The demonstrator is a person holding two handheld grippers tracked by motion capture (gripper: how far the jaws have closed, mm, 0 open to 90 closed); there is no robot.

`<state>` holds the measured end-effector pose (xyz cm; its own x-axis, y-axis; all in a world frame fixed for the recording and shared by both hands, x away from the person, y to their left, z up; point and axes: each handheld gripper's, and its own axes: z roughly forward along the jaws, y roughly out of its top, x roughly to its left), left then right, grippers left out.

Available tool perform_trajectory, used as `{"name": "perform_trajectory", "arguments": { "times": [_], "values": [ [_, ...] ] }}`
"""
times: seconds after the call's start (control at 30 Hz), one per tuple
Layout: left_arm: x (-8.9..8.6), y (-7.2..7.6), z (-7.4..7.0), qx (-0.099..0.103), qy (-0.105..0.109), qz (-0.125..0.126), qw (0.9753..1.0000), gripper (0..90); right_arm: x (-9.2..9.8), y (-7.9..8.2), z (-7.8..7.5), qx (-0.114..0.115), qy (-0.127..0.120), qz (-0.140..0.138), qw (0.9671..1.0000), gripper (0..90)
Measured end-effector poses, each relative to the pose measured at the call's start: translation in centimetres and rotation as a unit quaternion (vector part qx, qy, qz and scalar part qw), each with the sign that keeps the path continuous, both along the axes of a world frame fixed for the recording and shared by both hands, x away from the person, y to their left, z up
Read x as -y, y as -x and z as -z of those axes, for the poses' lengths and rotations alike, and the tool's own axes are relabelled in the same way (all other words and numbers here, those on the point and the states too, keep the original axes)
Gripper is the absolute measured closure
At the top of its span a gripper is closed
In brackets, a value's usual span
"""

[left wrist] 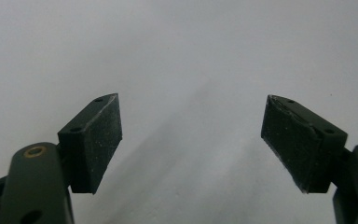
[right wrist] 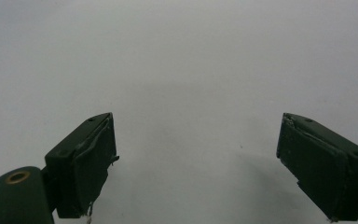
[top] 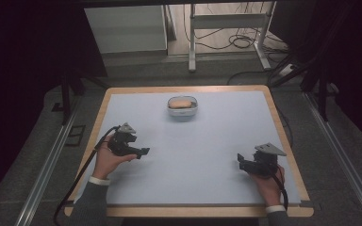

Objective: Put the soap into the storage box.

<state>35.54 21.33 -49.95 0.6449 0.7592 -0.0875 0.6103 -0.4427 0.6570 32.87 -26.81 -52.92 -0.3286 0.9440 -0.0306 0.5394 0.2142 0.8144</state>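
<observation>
Black left hand-held gripper [left wrist: 191,135] gapes wide, holding nothing.

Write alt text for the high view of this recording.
A person's hands hold the left tool and right tool low over a pale blue table, both empty. Far from both, near the table's far edge, sits a small white container holding something tan.

The container [top: 182,106] sits on the table [top: 207,141] toward its far edge; left gripper [top: 143,151] and right gripper [top: 240,160] flank nearer.
</observation>
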Motion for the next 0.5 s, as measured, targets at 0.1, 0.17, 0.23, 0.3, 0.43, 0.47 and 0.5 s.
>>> {"name": "perform_trajectory", "arguments": {
  "times": [0.1,0.17,0.23,0.3,0.43,0.47,0.5],
  "values": [
    [-0.2,0.06,0.0,0.0,0.007,-0.002,1.0,20.6,-0.01,0.01,0.0,0.001,0.0,0.0,1.0,12.0],
    [-0.35,0.15,-0.04,0.001,0.014,-0.004,0.9999,20.7,-0.01,0.01,0.0,0.002,0.001,-0.001,1.0,12.0],
    [-0.35,0.23,-0.04,0.001,0.015,-0.005,0.9999,20.7,-0.02,0.04,-0.01,0.002,-0.001,0.0,1.0,12.0],
    [-0.36,0.34,-0.03,0.004,0.017,-0.005,0.9998,20.8,0.01,0.06,-0.02,0.003,-0.002,0.001,1.0,12.0],
    [-0.43,0.54,0.01,0.004,0.022,-0.009,0.9997,21.0,0.05,0.04,-0.03,0.001,-0.004,0.001,1.0,12.0],
    [-0.43,0.54,0.01,0.004,0.022,-0.009,0.9997,20.9,0.05,0.04,-0.03,0.001,-0.004,0.001,1.0,12.0],
    [-0.42,0.58,0.08,0.003,0.022,-0.009,0.9997,20.9,0.11,0.01,-0.03,0.0,-0.004,0.001,1.0,12.0]
  ]
}}
